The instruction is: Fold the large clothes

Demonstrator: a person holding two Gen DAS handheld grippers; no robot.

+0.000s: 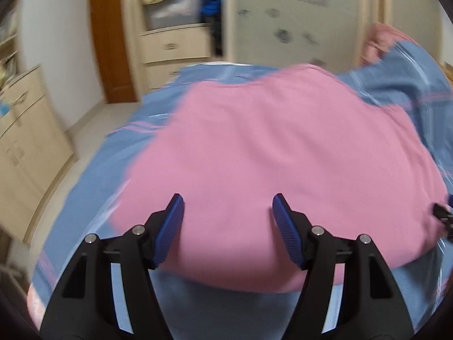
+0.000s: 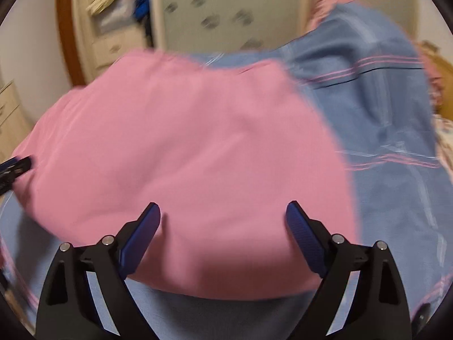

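Both tongs spread, gripping nothing: left tongs, right tongs over pink garment on bed.

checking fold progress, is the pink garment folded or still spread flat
Folded, at least in part: the pink garment lies as a compact rounded block on the blue sheet, no sleeves or collar showing. Blur hides how many layers.

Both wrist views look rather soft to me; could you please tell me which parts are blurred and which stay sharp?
Left wrist view: the pink garment and wardrobe are motion-smeared, while the left hand-held gripper is crisp. Right wrist view: the same smear on garment and blue bedsheet, sharp right hand-held gripper; fisheye bending and dark corners in both.
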